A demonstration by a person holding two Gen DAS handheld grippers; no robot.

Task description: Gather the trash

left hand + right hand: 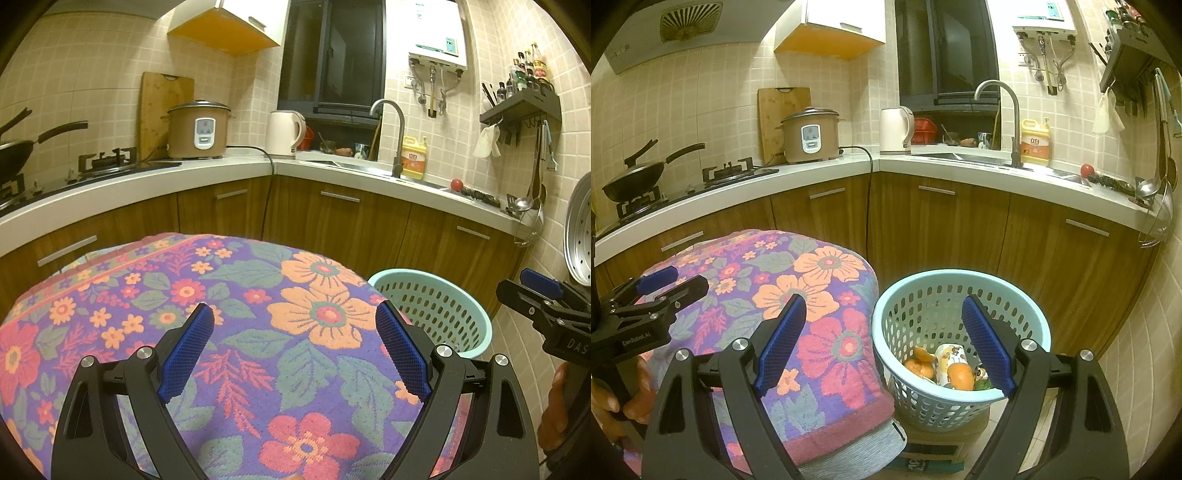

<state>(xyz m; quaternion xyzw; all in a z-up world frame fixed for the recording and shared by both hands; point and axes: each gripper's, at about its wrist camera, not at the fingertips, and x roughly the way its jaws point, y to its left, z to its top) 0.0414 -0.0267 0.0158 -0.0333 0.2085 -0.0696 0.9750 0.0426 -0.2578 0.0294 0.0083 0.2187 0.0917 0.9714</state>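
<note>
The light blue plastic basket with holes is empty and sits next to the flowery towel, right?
Not quite. The light blue plastic basket with holes does sit next to the flowery towel, but it is not empty. The right wrist view shows orange peels and a printed paper wrapper lying inside it.

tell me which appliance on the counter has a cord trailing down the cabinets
The brown rice cooker beside the cutting board; the white kettle shows no cord.
</note>
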